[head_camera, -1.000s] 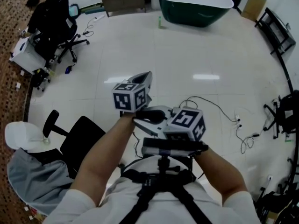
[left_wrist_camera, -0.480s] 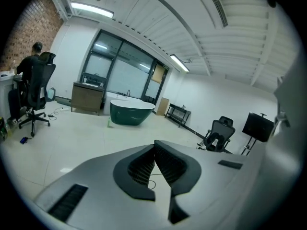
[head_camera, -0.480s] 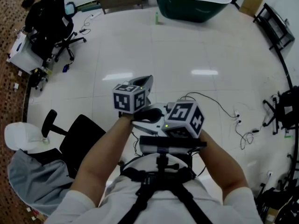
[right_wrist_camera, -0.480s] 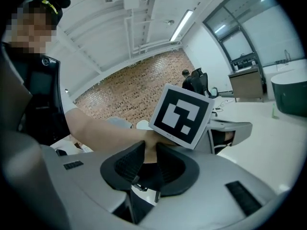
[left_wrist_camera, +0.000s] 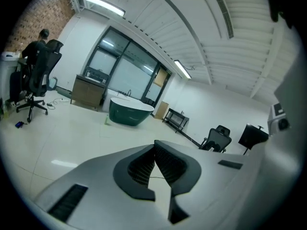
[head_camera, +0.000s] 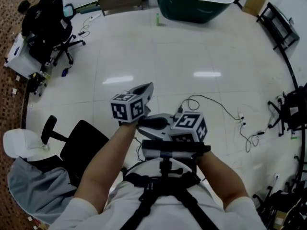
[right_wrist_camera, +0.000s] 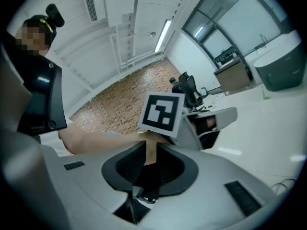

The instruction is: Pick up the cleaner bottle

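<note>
In the head view the cleaner bottle (head_camera: 157, 19) is most likely the small green upright thing at the top centre of the frame. It stands on the pale floor (head_camera: 192, 51) just left of the dark green bathtub (head_camera: 194, 4), well apart from both grippers. The left gripper (head_camera: 147, 89) and right gripper (head_camera: 145, 124) are held close together low in the middle of the frame, in front of the person's chest. In the left gripper view the left gripper (left_wrist_camera: 154, 147) has its jaws together at the tips with nothing between them. The bottle (left_wrist_camera: 107, 121) shows as a pale green sliver at middle left, beside the bathtub (left_wrist_camera: 129, 114). In the right gripper view the right gripper (right_wrist_camera: 146, 150) has just been closing its jaws. They now meet on nothing, pointing toward the other gripper's marker cube in the centre of the frame. The bottle (right_wrist_camera: 263, 94) is a tiny green mark at the right edge, below the bathtub (right_wrist_camera: 283, 71). It is too small for shape or cap to be told. A plastic cleaner bottle would probably be light to middling, smooth and slightly squeezable, and tall enough to tip. Opened jaws are best set across the body at mid-height, squarely and without crushing.
</note>
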A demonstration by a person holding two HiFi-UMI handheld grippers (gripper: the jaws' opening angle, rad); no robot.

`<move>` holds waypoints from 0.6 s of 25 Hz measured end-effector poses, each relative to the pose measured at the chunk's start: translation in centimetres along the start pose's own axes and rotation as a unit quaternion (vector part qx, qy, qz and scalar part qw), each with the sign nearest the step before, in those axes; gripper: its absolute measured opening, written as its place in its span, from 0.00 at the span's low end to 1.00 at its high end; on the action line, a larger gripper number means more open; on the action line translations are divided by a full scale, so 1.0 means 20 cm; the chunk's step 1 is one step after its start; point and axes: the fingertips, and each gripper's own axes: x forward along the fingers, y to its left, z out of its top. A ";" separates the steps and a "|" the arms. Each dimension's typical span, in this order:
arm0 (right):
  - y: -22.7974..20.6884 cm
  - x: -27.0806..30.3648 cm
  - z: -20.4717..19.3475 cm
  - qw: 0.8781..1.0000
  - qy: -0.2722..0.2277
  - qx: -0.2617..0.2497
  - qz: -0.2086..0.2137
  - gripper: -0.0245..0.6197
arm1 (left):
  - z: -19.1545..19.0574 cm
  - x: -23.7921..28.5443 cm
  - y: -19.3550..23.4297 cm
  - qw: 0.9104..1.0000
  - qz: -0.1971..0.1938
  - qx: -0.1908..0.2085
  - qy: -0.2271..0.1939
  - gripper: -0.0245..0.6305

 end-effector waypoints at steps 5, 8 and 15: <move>-0.17 -0.17 0.02 0.994 -0.059 0.013 -0.086 0.14 | -0.04 -0.23 0.07 0.996 -0.041 -0.050 -0.056 0.03; -0.22 -0.31 0.06 0.987 -0.084 0.023 -0.132 0.14 | -0.10 -0.42 0.03 0.991 -0.091 -0.065 -0.080 0.03; -0.36 -0.54 0.06 0.972 -0.130 0.046 -0.193 0.18 | -0.22 -0.75 -0.10 0.979 -0.137 -0.105 -0.104 0.03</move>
